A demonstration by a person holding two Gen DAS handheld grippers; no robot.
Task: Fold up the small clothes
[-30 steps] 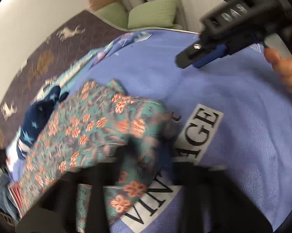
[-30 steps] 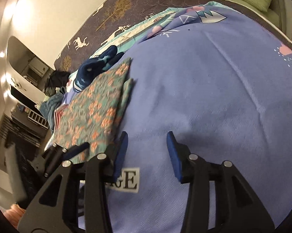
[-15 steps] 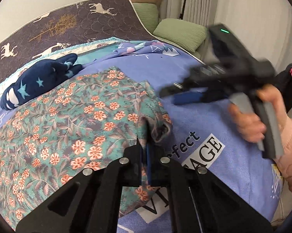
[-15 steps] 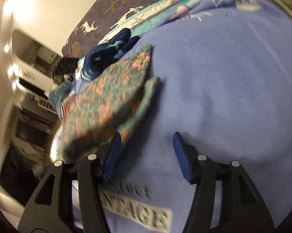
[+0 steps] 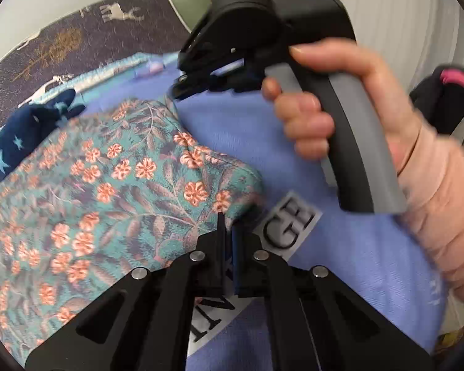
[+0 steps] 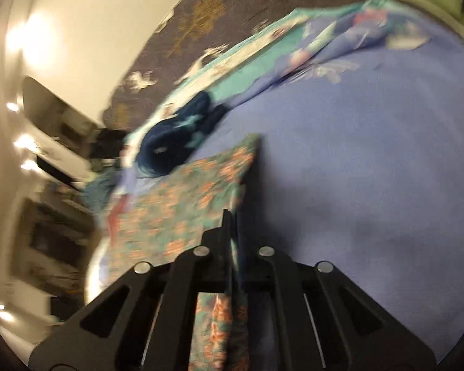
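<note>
Folding seems only at the start: floral cloth (image 5: 114,204) lies spread on the blue bed cover (image 5: 340,247), no finished fold visible. Left gripper (image 5: 229,225) is clenched on its near corner, and right gripper (image 6: 232,219) is clenched on another edge. Its long axis seems to run away to the left, toward the navy garment (image 5: 25,133)

The right wrist view is smeared with motion blur: the floral garment (image 6: 182,213) loses its pattern and the furniture (image 6: 46,185) at left is unreadable. In the left wrist view, the label (image 5: 290,225) on the blue blanket (image 5: 355,262) shows only scattered letters, the rest covered.
</note>
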